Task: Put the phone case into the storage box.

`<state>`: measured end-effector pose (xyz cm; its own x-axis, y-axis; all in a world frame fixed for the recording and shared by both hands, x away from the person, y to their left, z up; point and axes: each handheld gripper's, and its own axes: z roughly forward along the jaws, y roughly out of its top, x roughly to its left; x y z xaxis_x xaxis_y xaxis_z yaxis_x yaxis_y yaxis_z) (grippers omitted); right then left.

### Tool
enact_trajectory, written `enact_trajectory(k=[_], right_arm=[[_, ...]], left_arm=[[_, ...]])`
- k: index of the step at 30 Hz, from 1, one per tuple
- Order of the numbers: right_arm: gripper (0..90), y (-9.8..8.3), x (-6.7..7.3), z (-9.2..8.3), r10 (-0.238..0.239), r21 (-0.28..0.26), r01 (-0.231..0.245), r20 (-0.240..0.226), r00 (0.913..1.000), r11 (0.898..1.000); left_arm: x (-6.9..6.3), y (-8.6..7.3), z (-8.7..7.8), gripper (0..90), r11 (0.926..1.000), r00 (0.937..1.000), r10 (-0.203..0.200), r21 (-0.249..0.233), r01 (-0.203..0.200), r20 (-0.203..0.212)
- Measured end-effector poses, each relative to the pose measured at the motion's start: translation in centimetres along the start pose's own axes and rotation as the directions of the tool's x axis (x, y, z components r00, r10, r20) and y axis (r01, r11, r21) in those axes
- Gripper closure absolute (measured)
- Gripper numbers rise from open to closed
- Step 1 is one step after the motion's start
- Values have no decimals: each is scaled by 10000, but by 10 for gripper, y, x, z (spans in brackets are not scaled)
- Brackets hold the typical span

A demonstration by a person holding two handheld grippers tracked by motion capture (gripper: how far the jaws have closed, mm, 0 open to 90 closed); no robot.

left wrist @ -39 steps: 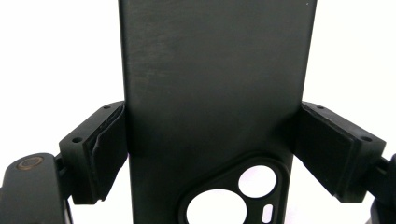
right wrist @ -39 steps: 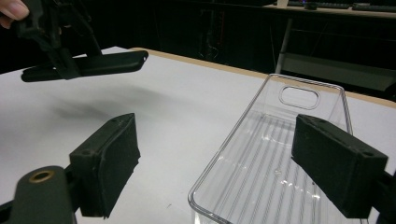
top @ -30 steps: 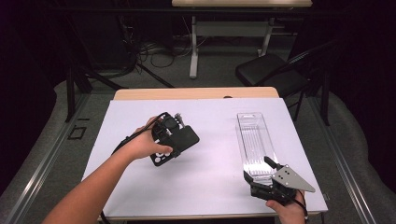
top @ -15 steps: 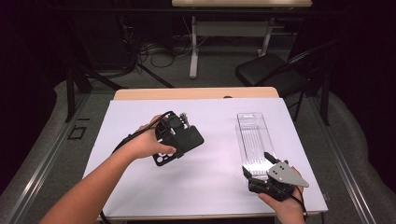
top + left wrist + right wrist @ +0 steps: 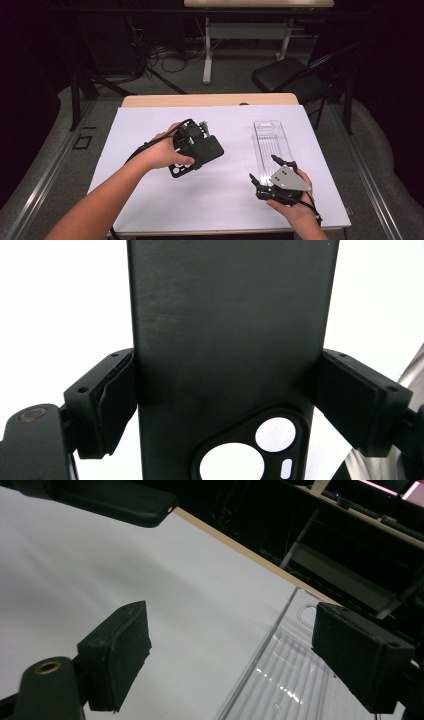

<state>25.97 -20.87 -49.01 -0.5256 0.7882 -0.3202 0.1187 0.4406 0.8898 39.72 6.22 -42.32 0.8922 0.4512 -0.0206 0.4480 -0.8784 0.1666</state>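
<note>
I have the left gripper [image 5: 196,145] over the middle-left of the white table [image 5: 220,200], and its jaws are clamped across the width of a black phone case [image 5: 227,340]. In the left gripper view both pads [image 5: 117,402] press flat on the long edges of the case, with the camera cut-outs showing toward the near end, between the jaws. From the high view the case lies roughly level in the grip, its plain end pointing right and slightly far, and the left hand [image 5: 162,152] wraps the gripper body from the near-left side.

My right gripper [image 5: 265,172] sits at the near-right part of the table, carried by the right hand [image 5: 295,205], with its grey three-cornered plate facing up. Its jaws stand wide apart and nothing is between them. In the right gripper view the clear plastic tray [image 5: 285,680] lies on the table just ahead, its near-left corner running between the two pads without touching either. From above, the tray is a long ribbed piece lying near-to-far on the right side, its near end just beside the jaw tips.

The case and the tray are well apart, with bare white tabletop between them. A black chair [image 5: 287,80] stands on the floor beyond the far-right corner of the table.
</note>
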Motion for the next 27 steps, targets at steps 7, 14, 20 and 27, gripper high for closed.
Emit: enact_trajectory(k=[7, 14, 20, 27], right_arm=[[151, 16, 7, 15, -780, 138, 784, -247, 9966, 9968], [153, 29, 17, 28, -1426, 91, 1434, -574, 9881, 9896], [163, 38, 25, 36, -2390, 109, 2402, -670, 9687, 9707], [168, 44, 29, 40, -2834, 133, 2851, -734, 9562, 9584]], left_arm=[[-2, 1, -2, 144, 10000, 10000, 70, 44, -70, 38], [-4, 2, -1, 144, 9999, 9999, 126, 66, -127, 82], [-5, 2, -4, 144, 9998, 9999, 164, 63, -164, 55], [-6, 3, -4, 144, 9997, 9997, 224, 117, -224, 35]])
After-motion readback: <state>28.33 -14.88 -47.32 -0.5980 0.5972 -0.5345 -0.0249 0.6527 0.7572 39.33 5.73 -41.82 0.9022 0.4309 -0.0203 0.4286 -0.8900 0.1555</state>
